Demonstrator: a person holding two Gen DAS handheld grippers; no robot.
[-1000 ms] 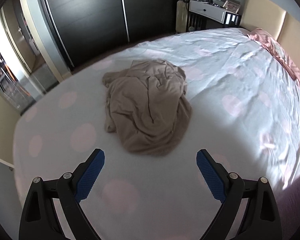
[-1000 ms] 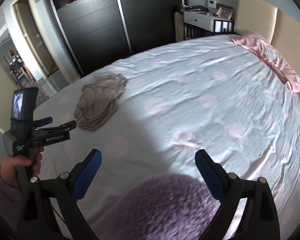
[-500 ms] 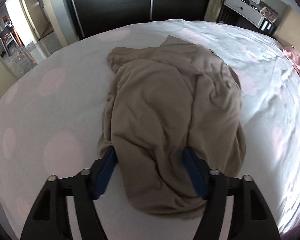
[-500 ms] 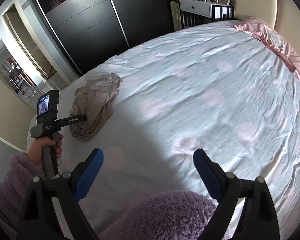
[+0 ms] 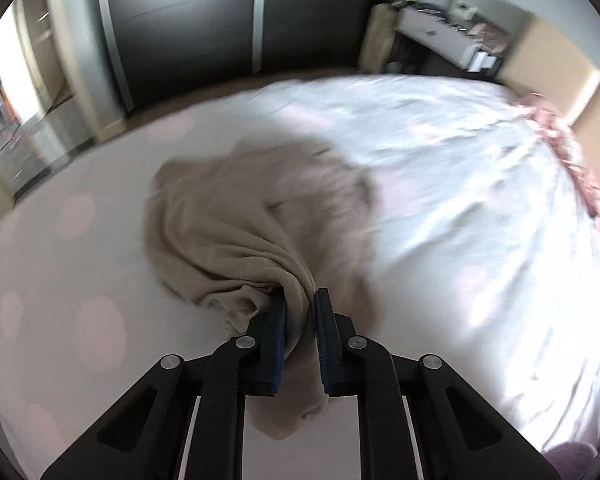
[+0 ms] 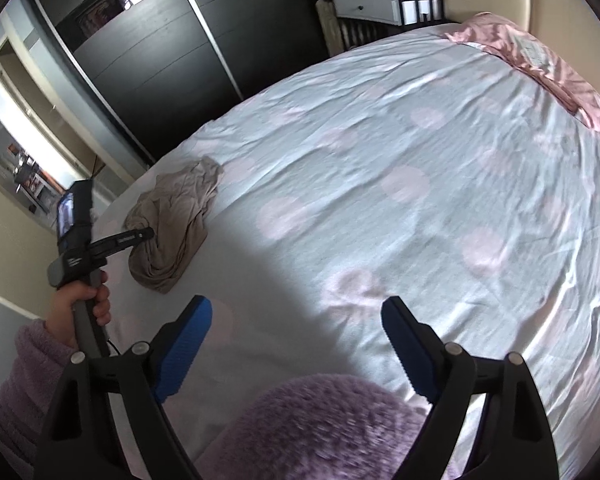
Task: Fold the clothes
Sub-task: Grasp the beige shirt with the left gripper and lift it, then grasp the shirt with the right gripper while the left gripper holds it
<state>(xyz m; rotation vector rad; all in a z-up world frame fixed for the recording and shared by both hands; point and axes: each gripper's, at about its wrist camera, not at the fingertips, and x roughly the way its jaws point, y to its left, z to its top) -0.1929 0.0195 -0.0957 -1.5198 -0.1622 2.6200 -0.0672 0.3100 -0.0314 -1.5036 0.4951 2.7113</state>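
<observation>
A crumpled beige garment (image 5: 236,216) lies on the near left part of the bed (image 5: 460,200). My left gripper (image 5: 300,300) is closing on a bunched fold at the garment's near edge, and the blue pads press the cloth between them. From the right wrist view the same garment (image 6: 172,224) shows at the left, with the left gripper (image 6: 148,234) on it, held by a person's hand (image 6: 80,300). My right gripper (image 6: 296,312) hovers over the bare sheet (image 6: 420,160), its jaws wide and closing slightly with nothing between them.
A pink pillow (image 6: 532,52) lies at the head of the bed by the cream headboard (image 6: 540,0). Dark wardrobe doors (image 6: 160,40) and a white bedside unit (image 6: 380,4) stand beyond the bed. A fleecy purple sleeve (image 6: 320,420) fills the foreground under the right gripper.
The left gripper moved forward onto the garment and its jaws went from wide open to pinching a fold. The right gripper drifted a little and stayed wide.
</observation>
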